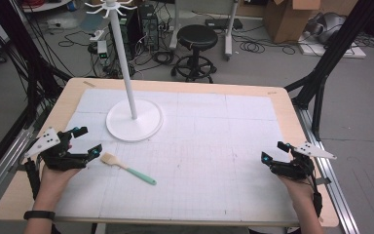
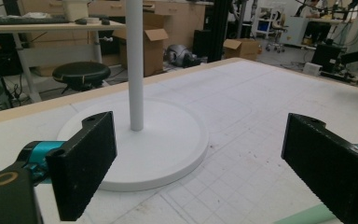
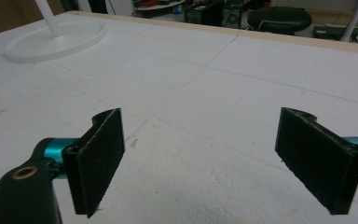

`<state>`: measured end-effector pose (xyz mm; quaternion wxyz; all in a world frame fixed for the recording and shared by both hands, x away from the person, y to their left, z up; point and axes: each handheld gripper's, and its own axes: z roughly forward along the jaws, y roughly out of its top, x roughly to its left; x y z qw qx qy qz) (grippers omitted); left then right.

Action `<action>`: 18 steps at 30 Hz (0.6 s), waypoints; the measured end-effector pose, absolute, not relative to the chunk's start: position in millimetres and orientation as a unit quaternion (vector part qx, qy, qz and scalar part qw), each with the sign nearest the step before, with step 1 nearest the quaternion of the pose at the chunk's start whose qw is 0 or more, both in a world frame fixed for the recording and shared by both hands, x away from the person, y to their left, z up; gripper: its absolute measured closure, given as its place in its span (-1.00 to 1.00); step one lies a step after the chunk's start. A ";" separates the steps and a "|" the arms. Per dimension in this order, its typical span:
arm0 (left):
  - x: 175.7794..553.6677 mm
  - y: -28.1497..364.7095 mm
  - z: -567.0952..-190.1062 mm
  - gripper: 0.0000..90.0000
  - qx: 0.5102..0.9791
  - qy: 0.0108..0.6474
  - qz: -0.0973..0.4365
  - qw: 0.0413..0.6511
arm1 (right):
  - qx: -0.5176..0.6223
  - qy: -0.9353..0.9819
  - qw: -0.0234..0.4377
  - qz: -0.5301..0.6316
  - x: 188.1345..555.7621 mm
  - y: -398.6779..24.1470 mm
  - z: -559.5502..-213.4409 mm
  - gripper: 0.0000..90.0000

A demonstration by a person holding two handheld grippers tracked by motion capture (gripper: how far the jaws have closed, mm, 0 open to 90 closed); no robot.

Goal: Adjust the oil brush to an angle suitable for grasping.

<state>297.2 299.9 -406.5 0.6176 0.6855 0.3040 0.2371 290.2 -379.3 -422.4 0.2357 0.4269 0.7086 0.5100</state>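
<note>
A small brush [image 1: 126, 167] with pale bristles and a mint-green handle lies on the white mat, left of centre. Just to its left my left gripper [image 1: 88, 141] rests open with nothing between its jaws; the green handle tip [image 2: 307, 215] peeks in at the bottom right of the left gripper view. A white stand [image 1: 134, 122] with a tall pole, a round base and hooks at its top rises behind the brush; its base [image 2: 168, 144] lies straight ahead of the left jaws. At the table's right edge my right gripper [image 1: 272, 151] is open and empty over bare mat [image 3: 200, 140].
The white gridded mat [image 1: 214, 146] covers most of the wooden table [image 1: 292, 112]. Beyond the far edge stand a black stool [image 1: 196, 44], cables and cardboard boxes [image 1: 292, 17]. Black tripod legs [image 1: 321, 73] rise by the right side.
</note>
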 end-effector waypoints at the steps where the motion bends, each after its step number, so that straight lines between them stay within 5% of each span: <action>1: 297.6 299.7 -406.7 -0.76 0.685 0.304 0.236 0.618 | 0.424 0.709 0.237 0.511 290.1 -379.0 -422.5 -0.67; 18: 296.2 295.1 -400.2 -0.76 0.689 0.287 0.230 0.625 | 0.425 0.708 0.238 0.512 288.7 -379.6 -421.5 -0.66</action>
